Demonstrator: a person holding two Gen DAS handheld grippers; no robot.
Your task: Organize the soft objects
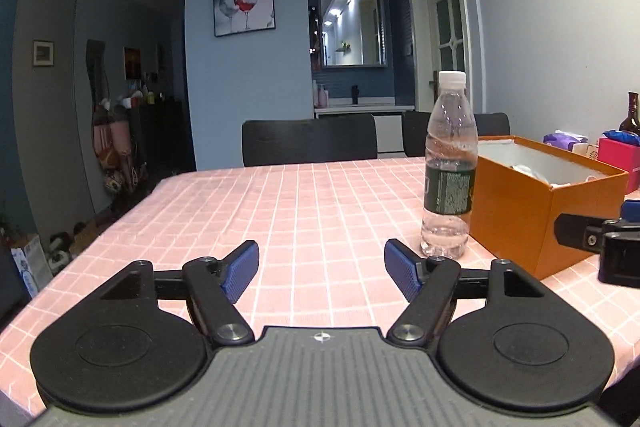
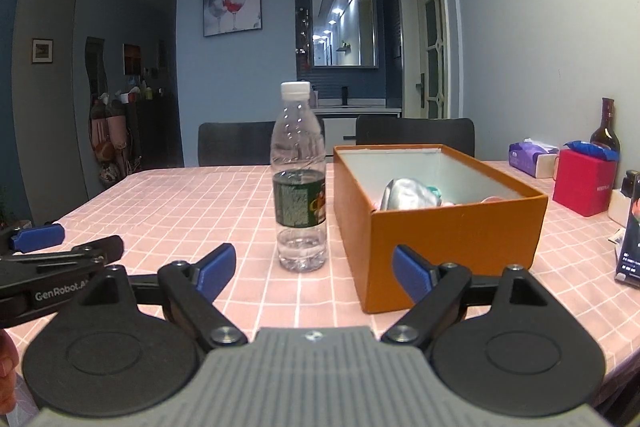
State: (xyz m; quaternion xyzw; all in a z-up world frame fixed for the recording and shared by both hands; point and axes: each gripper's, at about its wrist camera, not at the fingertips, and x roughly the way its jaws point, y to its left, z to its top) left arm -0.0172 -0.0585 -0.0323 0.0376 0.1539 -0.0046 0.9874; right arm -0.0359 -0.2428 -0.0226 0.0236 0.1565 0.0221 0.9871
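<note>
Soft items point(image 2: 408, 193) in orange box point(image 2: 456, 227) seen only from right wrist; both tools point(image 1: 321, 269) point(image 2: 314, 273) released, empty.

pink white-gridded tablecloth point(image 2: 180, 203); orange box point(image 2: 452, 235) at centre right; clear bottle point(image 2: 299, 179), white cap, green label; red box point(image 2: 584, 183) far right.

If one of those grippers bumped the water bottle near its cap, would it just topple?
Probably. The water bottle stands tall on a narrow base and looks mostly empty, so it is likely light and tippy. Its thin clear plastic would probably dent under a squeeze. Lying down, it would likely roll on the tablecloth.
</note>
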